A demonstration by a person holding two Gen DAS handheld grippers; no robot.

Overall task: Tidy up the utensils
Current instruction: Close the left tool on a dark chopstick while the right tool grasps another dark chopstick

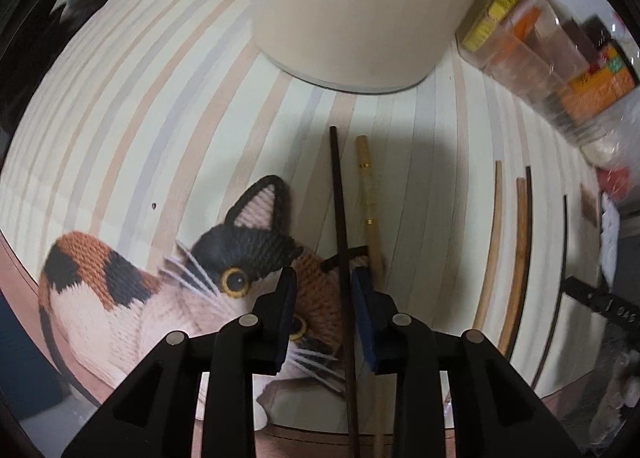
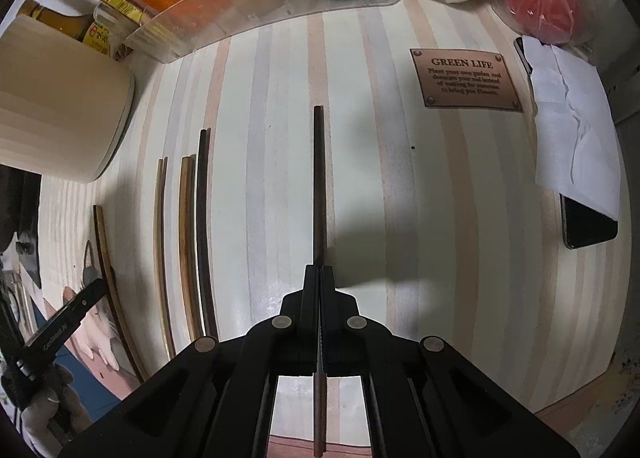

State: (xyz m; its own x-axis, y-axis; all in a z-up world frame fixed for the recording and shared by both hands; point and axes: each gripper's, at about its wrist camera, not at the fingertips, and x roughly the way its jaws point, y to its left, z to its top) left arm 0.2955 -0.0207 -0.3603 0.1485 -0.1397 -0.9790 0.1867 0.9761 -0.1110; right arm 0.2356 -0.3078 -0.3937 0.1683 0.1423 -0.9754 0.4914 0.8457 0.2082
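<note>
STEP: pairing chopsticks | right tongs [image 2: 321, 270] pinch a dark chopstick [image 2: 319, 178] mid-counter [image 2: 440, 218] | left tongs [image 1: 325, 278] stand spread around another dark chopstick [image 1: 340, 210], pads off it, beside the cream canister [image 1: 352, 10] | NEXT: probably close left, then lift both

My left hand-held gripper [image 1: 325, 278] points steeply down, its blue-padded fingers [image 1: 366, 298] parted a little — a dark chopstick [image 1: 340, 194] runs through the gap, close to the right pad. My right hand-held gripper [image 2: 320, 272] also points steeply down, fingers pressed together — clamped on another dark chopstick [image 2: 319, 178].
</note>
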